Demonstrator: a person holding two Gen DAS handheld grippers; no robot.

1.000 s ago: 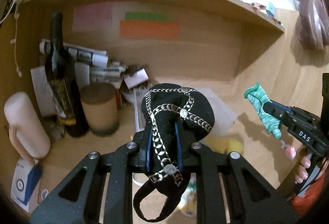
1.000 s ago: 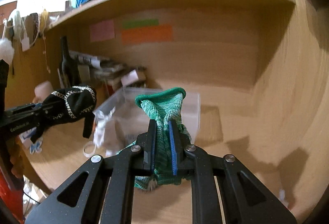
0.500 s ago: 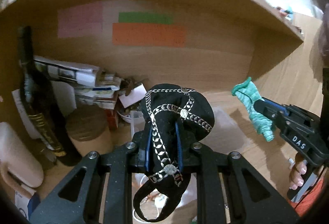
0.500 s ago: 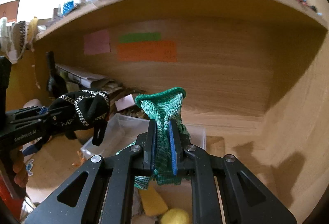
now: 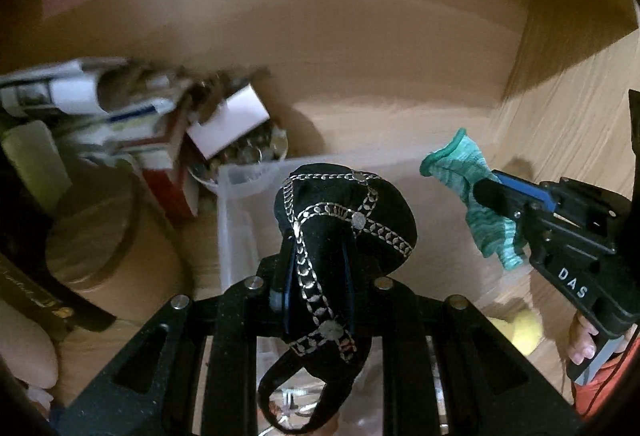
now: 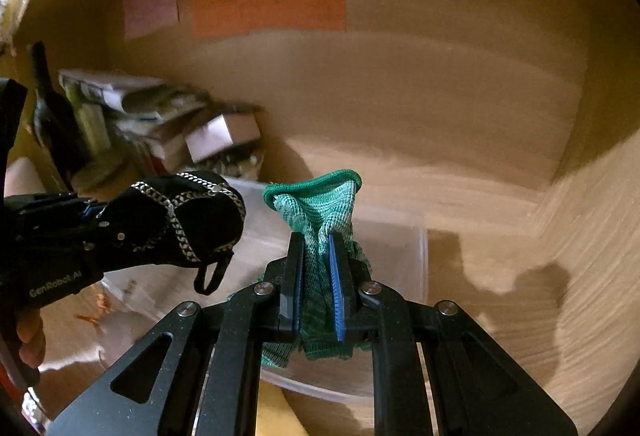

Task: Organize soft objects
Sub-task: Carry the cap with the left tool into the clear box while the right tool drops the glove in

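My left gripper (image 5: 318,264) is shut on a black cloth cap with silver chain trim (image 5: 344,220); a strap loop hangs below it. The cap also shows at the left of the right wrist view (image 6: 184,220). My right gripper (image 6: 316,268) is shut on a green knitted glove (image 6: 320,203), which also shows at the right of the left wrist view (image 5: 468,171). Both grippers hold their items above a clear plastic bin (image 5: 236,220) on the wooden desk, its far right corner showing in the right wrist view (image 6: 416,236).
A pile of papers and boxes (image 5: 132,115) and a cardboard tube (image 5: 100,236) stand left of the bin under the shelf. Coloured paper notes (image 6: 264,3) hang on the back wall. A yellow soft object (image 5: 520,328) lies at the lower right. A dark bottle (image 6: 52,107) stands far left.
Both grippers have moved forward and down under the shelf, closer to the clear bin. Each still holds its item; the overhead shelf has left the view.
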